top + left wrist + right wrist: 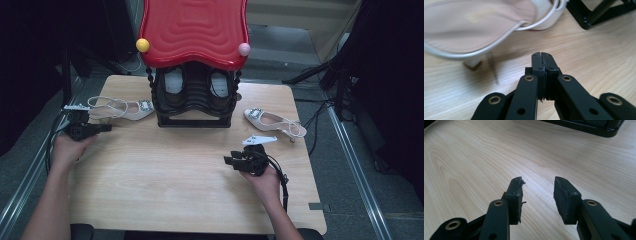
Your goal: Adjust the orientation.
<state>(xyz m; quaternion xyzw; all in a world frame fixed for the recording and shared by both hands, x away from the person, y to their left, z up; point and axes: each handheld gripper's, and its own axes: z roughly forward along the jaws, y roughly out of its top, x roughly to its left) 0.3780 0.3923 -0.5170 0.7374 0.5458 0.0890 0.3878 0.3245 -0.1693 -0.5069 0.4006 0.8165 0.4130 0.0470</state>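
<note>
A white slingback heeled shoe (122, 108) lies at the left of the table, toe toward the black shoe rack (194, 97). My left gripper (106, 128) sits just in front of its heel end, shut with nothing between the jaws. In the left gripper view the shoe (474, 22) looms close above the closed gripper (541, 55). A matching white shoe (274, 121) lies to the right of the rack. My right gripper (227, 160) rests low over bare wood in front of that shoe, pointing left. Its fingers (515, 192) stand open and hold nothing.
The rack stands at the table's far middle with dark shoes (220, 85) inside and a red wavy top (195, 30) bearing a yellow ball (142, 45) and a pink ball (244, 49). Cables (320, 115) and metal rails run beside the table (165, 185).
</note>
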